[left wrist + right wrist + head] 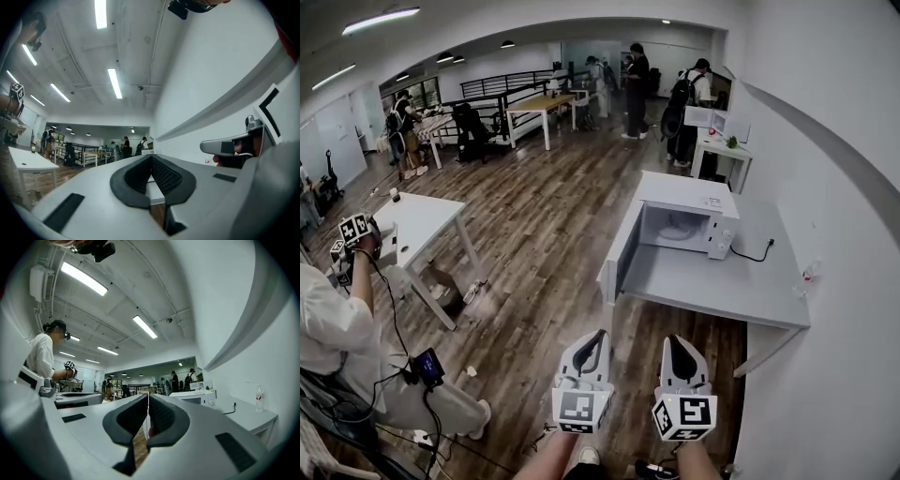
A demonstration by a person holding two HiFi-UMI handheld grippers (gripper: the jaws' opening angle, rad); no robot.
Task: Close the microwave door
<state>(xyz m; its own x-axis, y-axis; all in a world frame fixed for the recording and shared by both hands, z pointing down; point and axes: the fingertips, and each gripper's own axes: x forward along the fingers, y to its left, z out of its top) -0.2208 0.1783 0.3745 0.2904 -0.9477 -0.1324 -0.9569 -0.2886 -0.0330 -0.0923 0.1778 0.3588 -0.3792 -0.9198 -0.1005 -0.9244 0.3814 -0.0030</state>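
Observation:
A white microwave stands on a grey table against the right wall. Its door hangs wide open to the left, and the empty cavity shows. My two grippers are low in the head view, well short of the table's near edge. Both point toward the microwave. The left gripper is shut with nothing in it, its pads meeting. Beside it, the right gripper is also shut and empty. In the right gripper view the microwave appears small and far ahead.
A black cord runs from the microwave to the wall, and a bottle stands at the table's right edge. A white table and a seated person are at the left. Wooden floor lies between; more desks and people stand farther back.

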